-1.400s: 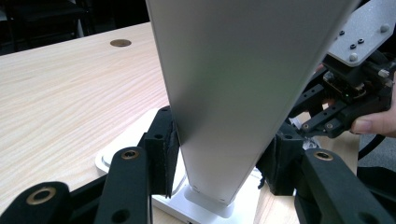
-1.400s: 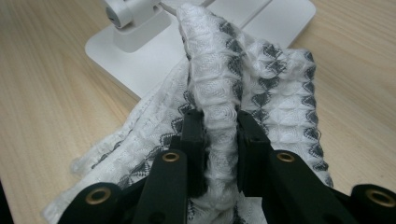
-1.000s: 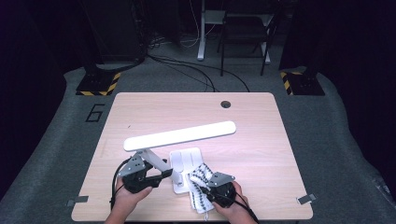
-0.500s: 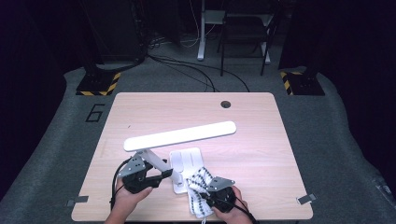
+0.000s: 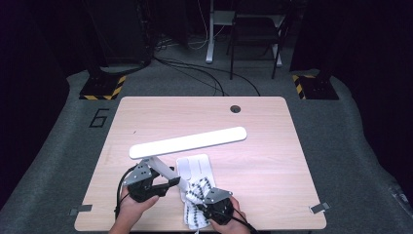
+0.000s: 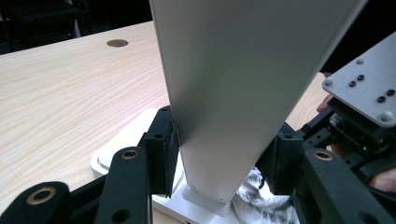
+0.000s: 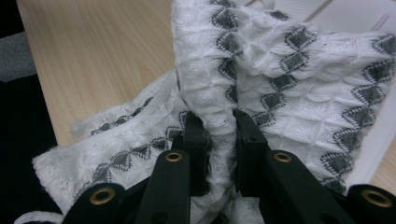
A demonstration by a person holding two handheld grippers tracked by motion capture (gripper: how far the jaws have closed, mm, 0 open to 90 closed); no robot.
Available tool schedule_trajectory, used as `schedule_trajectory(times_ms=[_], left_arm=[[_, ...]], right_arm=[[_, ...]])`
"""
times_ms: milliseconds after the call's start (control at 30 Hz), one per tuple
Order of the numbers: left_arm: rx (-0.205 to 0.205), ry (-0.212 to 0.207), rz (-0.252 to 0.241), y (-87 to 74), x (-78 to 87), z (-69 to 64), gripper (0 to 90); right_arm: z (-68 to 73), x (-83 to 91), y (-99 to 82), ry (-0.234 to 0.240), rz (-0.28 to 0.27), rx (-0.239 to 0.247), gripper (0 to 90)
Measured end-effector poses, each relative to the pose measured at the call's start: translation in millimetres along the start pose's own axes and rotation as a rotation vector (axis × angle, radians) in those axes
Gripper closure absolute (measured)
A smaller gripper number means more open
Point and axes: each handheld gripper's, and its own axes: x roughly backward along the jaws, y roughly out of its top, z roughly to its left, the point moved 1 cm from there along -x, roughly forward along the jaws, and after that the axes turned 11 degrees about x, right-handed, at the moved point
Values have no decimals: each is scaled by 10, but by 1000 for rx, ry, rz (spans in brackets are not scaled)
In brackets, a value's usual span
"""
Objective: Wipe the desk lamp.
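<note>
A white desk lamp stands near the front of the table, with a long light bar (image 5: pixel 187 142), a flat base (image 5: pixel 195 163) and a slanting arm (image 6: pixel 233 93). My left gripper (image 5: pixel 168 184) is shut on that arm just above the base, its pads (image 6: pixel 164 144) pressed to both sides. A white cloth with grey diamonds (image 7: pixel 289 60) lies bunched over the front of the base. My right gripper (image 7: pixel 220 135) is shut on a raised fold of it. In the high view that gripper (image 5: pixel 203 201) sits at the near table edge over the cloth (image 5: pixel 195 192).
The wooden table (image 5: pixel 272 185) has a round cable hole (image 5: pixel 235 108) at its far side. The right gripper's grey plate (image 6: pixel 364 79) is close beside the lamp arm. Beyond the table are dark carpet, cables and stand legs.
My right gripper has slid a little left and toward the near edge, dragging the cloth with it. The left gripper and the lamp have stayed put.
</note>
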Motion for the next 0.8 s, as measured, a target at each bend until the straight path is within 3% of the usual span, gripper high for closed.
schedule_trajectory(times_ms=[100,367,400,467,567,667,800], left_arm=[[1,2,-1,0,0,3,542],[-4,-3,7,1,6,-3,543],[-1,-1,-1,-1,0,-4,543],[-2,7,2,0,3,-2,542],[0,-2,-2,-2,2,5,543],[10,-5,5,-1,8,14,542],[8,-8,5,1,4,17,543]], right_arm=[[48,-37,44,7,1,-6,777],[152,-158,172,18,-4,45,784],[187,-165,193,35,-3,21,785],[200,-203,227,31,1,49,787],[244,-240,267,34,7,50,788],[227,-246,266,40,0,66,788],[197,-241,257,64,-2,41,789]])
